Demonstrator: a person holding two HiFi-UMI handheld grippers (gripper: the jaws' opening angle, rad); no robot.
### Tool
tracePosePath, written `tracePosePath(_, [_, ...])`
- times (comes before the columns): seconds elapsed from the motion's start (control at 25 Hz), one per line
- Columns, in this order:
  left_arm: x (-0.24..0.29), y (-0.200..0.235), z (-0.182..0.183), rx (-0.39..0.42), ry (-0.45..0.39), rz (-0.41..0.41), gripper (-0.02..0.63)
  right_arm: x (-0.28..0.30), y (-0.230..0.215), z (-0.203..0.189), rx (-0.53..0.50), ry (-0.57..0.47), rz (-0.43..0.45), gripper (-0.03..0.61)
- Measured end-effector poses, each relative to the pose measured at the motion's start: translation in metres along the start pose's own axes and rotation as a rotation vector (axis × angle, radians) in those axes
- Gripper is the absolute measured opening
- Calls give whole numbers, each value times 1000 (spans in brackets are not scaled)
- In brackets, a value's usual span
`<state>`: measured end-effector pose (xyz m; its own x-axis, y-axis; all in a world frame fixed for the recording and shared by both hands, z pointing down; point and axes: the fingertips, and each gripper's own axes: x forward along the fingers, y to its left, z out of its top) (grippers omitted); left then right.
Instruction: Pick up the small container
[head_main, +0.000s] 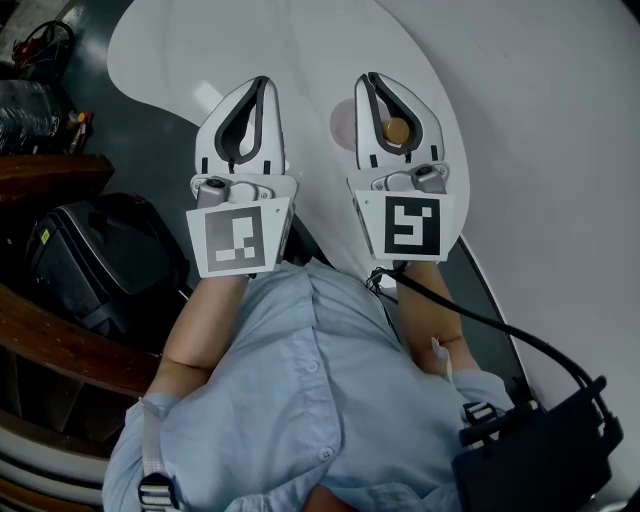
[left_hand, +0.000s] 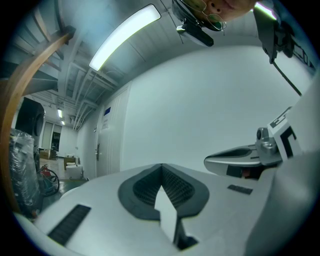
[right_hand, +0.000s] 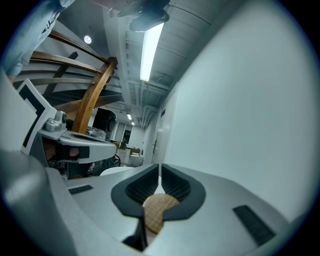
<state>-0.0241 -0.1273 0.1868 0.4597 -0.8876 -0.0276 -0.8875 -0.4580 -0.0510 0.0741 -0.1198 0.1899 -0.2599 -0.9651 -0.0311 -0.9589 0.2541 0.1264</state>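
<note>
At centre-left, the left gripper (head_main: 262, 84) hovers over the white desk (head_main: 310, 40), its fingers clenched on nothing. Just right of it, the right gripper (head_main: 372, 80) is also clenched and empty. The small container (head_main: 396, 130), pale and round with a tan waffle-textured top, sits on the desk beneath the right gripper and shows through its finger loop.

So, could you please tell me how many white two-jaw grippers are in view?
2: the left gripper at the head view's left, and the right gripper beside it, above a round tan-topped container; none appears hidden.
</note>
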Motion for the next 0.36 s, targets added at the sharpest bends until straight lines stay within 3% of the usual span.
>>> tracePosePath(0.36, [1,-4,-4,4,5,5,0,0,0,-5,5,-5,10,17])
